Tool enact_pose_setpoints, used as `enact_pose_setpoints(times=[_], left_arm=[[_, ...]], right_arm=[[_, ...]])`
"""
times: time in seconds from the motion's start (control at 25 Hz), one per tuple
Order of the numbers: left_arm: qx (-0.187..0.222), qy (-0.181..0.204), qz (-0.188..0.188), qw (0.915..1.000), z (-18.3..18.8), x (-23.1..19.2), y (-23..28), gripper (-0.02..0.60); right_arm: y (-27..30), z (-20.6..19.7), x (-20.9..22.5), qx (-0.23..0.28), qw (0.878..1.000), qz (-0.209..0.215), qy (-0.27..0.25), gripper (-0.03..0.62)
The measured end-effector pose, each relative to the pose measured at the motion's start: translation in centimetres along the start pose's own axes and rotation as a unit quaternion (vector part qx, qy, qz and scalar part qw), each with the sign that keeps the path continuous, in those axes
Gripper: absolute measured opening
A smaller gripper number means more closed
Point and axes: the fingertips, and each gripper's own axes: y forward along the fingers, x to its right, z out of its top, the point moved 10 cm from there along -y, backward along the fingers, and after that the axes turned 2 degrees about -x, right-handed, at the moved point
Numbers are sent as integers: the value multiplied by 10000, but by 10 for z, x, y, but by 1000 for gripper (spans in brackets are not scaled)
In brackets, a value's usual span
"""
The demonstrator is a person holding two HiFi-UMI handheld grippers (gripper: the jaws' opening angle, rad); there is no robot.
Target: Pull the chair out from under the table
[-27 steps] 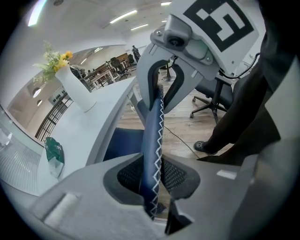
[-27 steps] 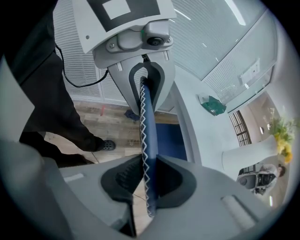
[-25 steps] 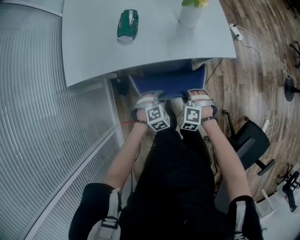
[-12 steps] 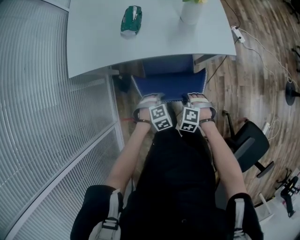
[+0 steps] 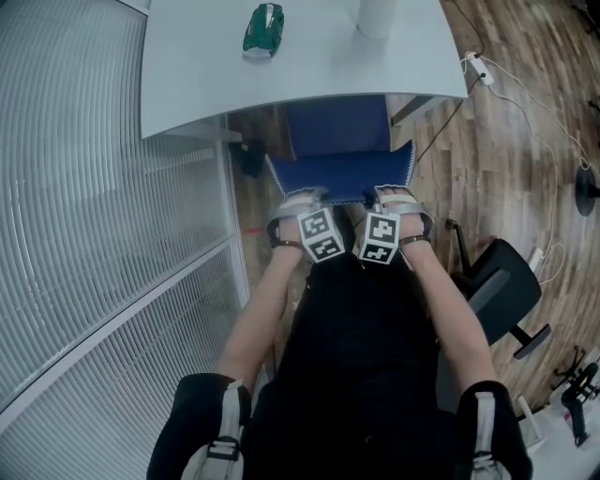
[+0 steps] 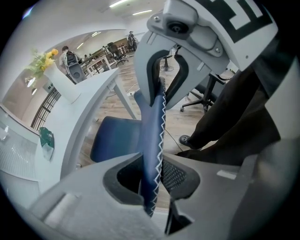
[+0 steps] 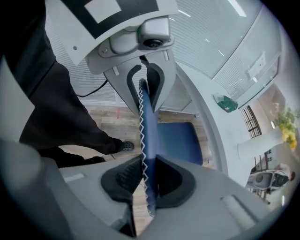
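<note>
head view, read left to right. a ribbed glass wall (image 5: pixel 94 187) runs down the nine o'clock side. the table (image 5: pixel 206 84) lies at twelve o'clock, with a green packet (image 5: pixel 263 28) at eleven and the base of a white vase (image 5: pixel 375 14) at one. the blue chair (image 5: pixel 339 155) stands straight ahead at twelve, its backrest (image 5: pixel 342 178) nearest the person, white zigzag stitching along the top edge. the left gripper (image 5: pixel 302 199) is clamped on that top edge toward its left end; its own view shows both pads pressed on the fabric. the right gripper (image 5: pixel 396 195), near it toward the right end, is clamped on the same edge in like manner. both point steeply down. a power strip (image 5: pixel 476 64) lies on the floor at two o'clock, and a black office chair (image 5: pixel 497 291) stands apart at four. progress, as judged: the pull is under way. a good part of the seat (image 5: pixel 337 127) shows clear of the table's near edge; its far part sits under the tabletop. remaining: draw the chair further toward six o'clock until the seat is fully clear, then release both grips.
</note>
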Motion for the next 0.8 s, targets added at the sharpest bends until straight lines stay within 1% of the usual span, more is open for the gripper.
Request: enact_pose_setpoints(times=[0.2,0.56,0.8], left_arm=[[-188,-250,-10,9995,6,37,-9,91],[-237,-711,-35,9972,14,104,-21,92],[-263,-845,-33,9961,18,127,-17,94]], right_arm=[[-14,-8,-34,152,9998,105,49,69],[-36,-23,-92,240,9995,164,-157,70],[-36,-33,-113,231,9994,163,-196,71]])
